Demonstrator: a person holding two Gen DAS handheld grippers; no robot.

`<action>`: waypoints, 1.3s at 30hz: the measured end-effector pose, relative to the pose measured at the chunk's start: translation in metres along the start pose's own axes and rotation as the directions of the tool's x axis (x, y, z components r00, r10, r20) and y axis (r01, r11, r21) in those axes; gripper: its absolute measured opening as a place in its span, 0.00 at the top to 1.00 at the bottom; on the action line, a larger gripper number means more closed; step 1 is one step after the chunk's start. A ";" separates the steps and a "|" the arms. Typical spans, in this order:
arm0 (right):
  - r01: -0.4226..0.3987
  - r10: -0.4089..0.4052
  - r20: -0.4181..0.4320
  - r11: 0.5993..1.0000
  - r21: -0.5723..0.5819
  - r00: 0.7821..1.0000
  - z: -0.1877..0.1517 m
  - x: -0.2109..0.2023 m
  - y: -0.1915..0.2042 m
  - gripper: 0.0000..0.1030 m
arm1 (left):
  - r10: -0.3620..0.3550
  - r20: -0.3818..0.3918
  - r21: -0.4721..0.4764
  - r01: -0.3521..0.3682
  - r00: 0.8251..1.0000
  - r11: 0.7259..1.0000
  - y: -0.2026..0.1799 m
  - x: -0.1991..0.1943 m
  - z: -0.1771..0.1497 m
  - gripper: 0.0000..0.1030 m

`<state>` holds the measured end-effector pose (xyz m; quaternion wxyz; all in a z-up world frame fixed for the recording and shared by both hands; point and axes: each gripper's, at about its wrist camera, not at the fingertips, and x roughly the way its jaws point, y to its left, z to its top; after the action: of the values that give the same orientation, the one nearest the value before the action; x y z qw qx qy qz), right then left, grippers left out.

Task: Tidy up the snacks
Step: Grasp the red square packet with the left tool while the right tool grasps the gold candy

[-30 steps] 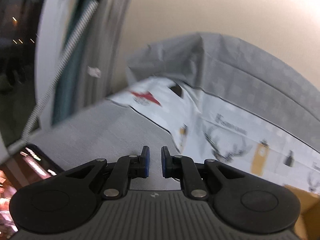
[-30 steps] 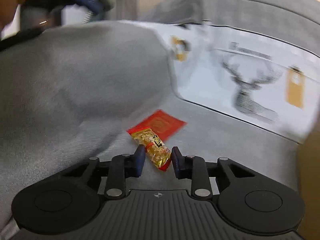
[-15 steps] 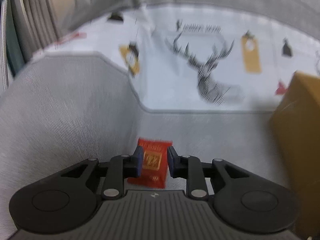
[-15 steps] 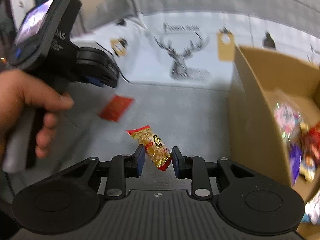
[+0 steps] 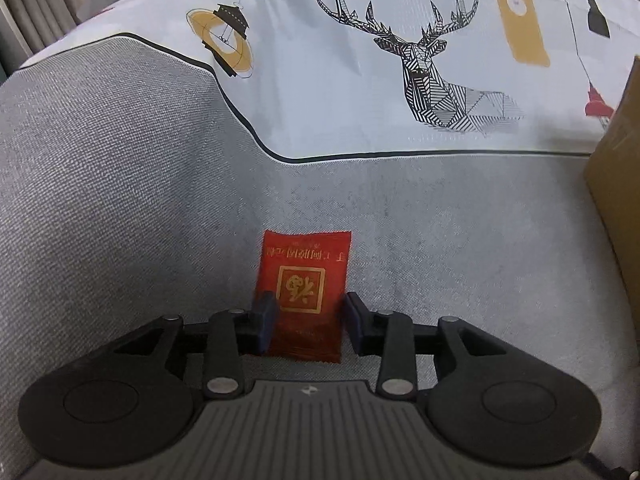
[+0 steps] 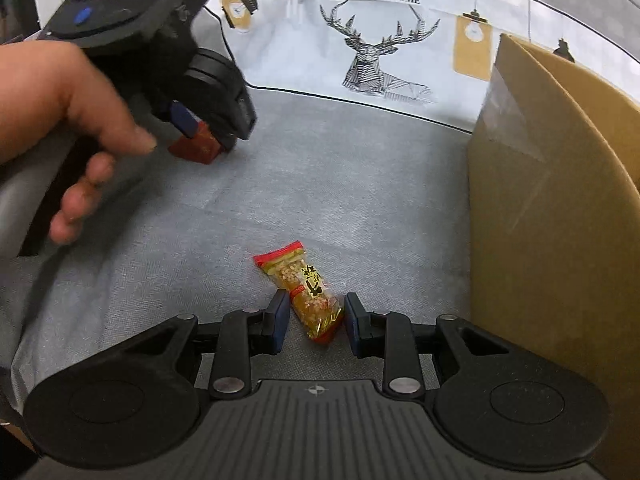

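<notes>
I've got both grippers down on the grey sofa seat [image 5: 400, 200], one snack each. L gripper [image 5: 307, 322]: fingers spread either side of the red packet [image 5: 305, 280], which lies flat on the fabric w/ its near half between the pads. Left pad looks to touch the packet edge, right pad just beside it, no pinch yet. R gripper [image 6: 313, 320]: fingers also spread, straddling the near end of the yellow peanut bar [image 6: 306, 294], which lies at a slant on the seat; not pinched as far as I can see. Cardboard box [image 6: 552, 200] stands right of the bar, close by.

To do this step well, imo: press tips lightly into the cushion so pads get under the wrapper edges, then close slowly. Red packet is thin & flat, likely to buckle or slip, so I'd grab across its width. For the bar, I'd turn the wrist to square up w/ its slant before closing, then lift both toward the box.
</notes>
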<state>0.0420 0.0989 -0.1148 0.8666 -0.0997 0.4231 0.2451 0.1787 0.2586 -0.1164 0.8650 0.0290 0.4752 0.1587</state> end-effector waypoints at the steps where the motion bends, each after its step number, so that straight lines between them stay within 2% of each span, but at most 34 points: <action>1: -0.004 0.004 -0.002 1.000 0.003 1.000 0.000 0.001 -0.001 0.69 | -0.008 -0.001 -0.009 0.008 1.000 1.000 0.001 0.000 0.001 0.60; 4: -0.018 0.019 -0.008 1.000 0.014 1.000 0.001 0.000 -0.003 0.69 | -0.022 0.001 -0.022 0.022 1.000 1.000 0.003 0.000 0.002 0.63; 7: -0.025 0.026 -0.009 1.000 0.017 1.000 -0.001 -0.004 -0.004 0.69 | -0.042 0.004 -0.063 0.042 0.999 0.997 0.007 -0.002 0.003 0.78; 9: -0.027 0.027 -0.007 1.000 0.014 1.000 -0.001 -0.003 -0.005 0.69 | -0.076 0.012 -0.102 0.077 0.997 0.992 0.010 -0.008 0.005 0.99; 13: -0.030 0.030 -0.008 0.999 0.017 1.000 0.000 -0.003 -0.005 0.69 | -0.106 0.038 -0.130 0.110 0.994 0.985 0.012 -0.020 0.006 1.00; 15: -0.031 0.031 -0.008 0.999 0.016 0.999 0.000 -0.002 -0.005 0.69 | -0.147 0.038 -0.169 0.151 0.988 0.974 0.018 -0.025 0.005 1.00; 17: -0.032 0.032 -0.008 0.999 0.016 0.999 0.001 -0.002 -0.005 0.69 | -0.218 0.039 -0.238 0.221 0.975 0.946 0.028 -0.029 0.004 1.00; 20: -0.033 0.033 -0.008 0.999 0.018 0.999 0.000 -0.002 -0.006 0.69 | -0.372 0.053 -0.341 0.366 0.927 0.866 0.043 -0.035 0.000 1.00; 22: -0.035 0.035 -0.007 0.999 0.018 0.999 0.001 -0.002 -0.006 0.69 | -0.439 0.045 -0.365 0.424 0.897 0.829 0.045 -0.037 -0.003 1.00; 23: -0.036 0.036 -0.007 0.999 0.018 0.999 0.001 -0.002 -0.006 0.69 | -0.464 0.025 -0.356 0.442 0.885 0.823 0.043 -0.037 -0.004 0.99; 24: -0.037 0.037 -0.008 0.999 0.019 0.999 0.001 -0.002 -0.006 0.69 | -0.459 0.005 -0.341 0.433 0.889 0.835 0.039 -0.036 -0.005 0.99; 25: -0.038 0.038 -0.008 0.999 0.020 0.999 0.001 -0.002 -0.006 0.69 | -0.433 -0.012 -0.324 0.407 0.901 0.854 0.035 -0.036 -0.006 0.99; 26: -0.040 0.041 -0.008 0.999 0.021 0.999 0.002 -0.002 -0.006 0.69 | -0.397 -0.022 -0.304 0.372 0.917 0.877 0.031 -0.037 -0.006 0.91; 27: -0.043 0.043 -0.010 0.999 0.022 0.999 0.002 -0.002 -0.006 0.69 | -0.370 -0.023 -0.285 0.349 0.929 0.893 0.029 -0.038 -0.005 0.74; 29: -0.049 0.050 -0.015 0.999 0.023 0.999 0.003 -0.001 -0.006 0.67 | -0.344 0.002 -0.268 0.332 0.939 0.904 0.029 -0.040 -0.003 0.47; 32: -0.060 0.060 -0.028 0.998 0.015 0.998 0.005 0.001 -0.004 0.63 | -0.345 0.009 -0.261 0.335 0.939 0.905 0.027 -0.039 -0.001 0.42; 34: -0.063 0.064 -0.029 0.998 0.014 0.998 0.006 0.001 -0.004 0.63 | -0.326 -0.018 -0.233 0.313 0.945 0.921 0.020 -0.031 0.001 0.36; 36: -0.066 0.066 -0.030 0.998 0.006 0.997 0.006 0.001 -0.005 0.62 | -0.282 -0.045 -0.181 0.270 0.958 0.946 0.012 -0.025 0.003 0.26; 39: -0.075 0.073 -0.035 0.996 -0.049 0.997 0.007 0.002 -0.001 0.53 | -0.259 -0.070 -0.137 0.248 0.963 0.959 0.010 -0.018 0.001 0.24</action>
<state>0.0488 0.1012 -0.1118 0.8470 -0.1098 0.4343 0.2861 0.1681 0.2624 -0.0994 0.8566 -0.0941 0.5013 0.0774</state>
